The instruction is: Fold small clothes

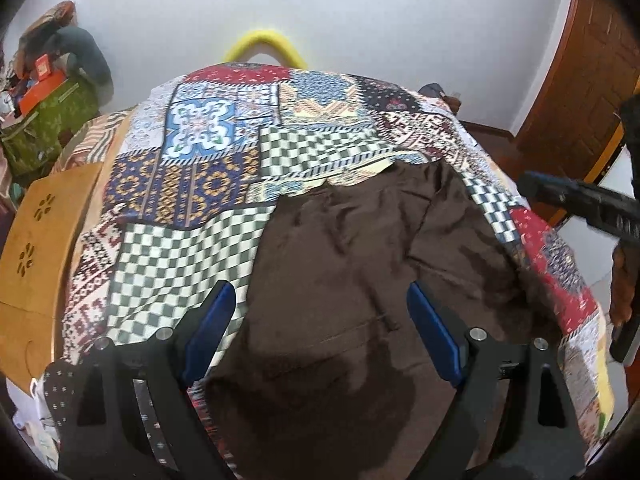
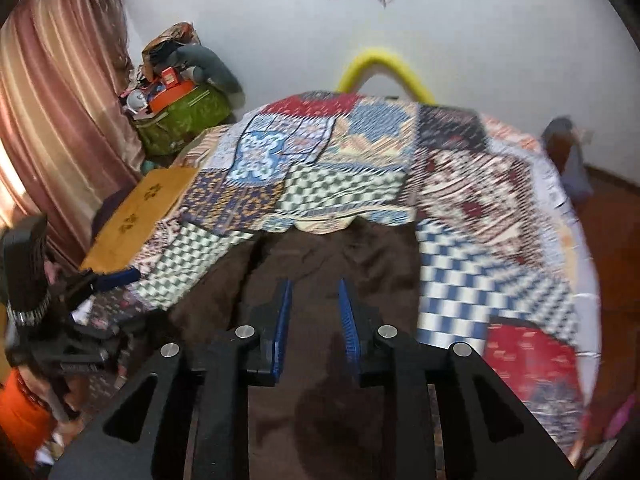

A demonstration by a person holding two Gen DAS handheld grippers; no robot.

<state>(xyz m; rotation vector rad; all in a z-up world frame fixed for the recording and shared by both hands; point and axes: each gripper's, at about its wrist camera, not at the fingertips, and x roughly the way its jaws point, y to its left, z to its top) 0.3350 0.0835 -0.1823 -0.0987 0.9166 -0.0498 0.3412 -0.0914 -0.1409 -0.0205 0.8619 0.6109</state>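
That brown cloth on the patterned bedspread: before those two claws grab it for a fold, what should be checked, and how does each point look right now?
1. Brown cloth lies spread on the patchwork bedspread: ok, though wrinkled.
2. Left claw open and empty: ok, its blue pads stand wide apart above the cloth.
3. Right claw open enough to take an edge: not ok, only a narrow gap; nothing is between its pads.
4. Cloth edges easy to find: cannot tell, the near edge is hidden under the claws.
5. Nothing lying on the cloth: ok in the part that shows.
6. Claws apart from each other: ok.
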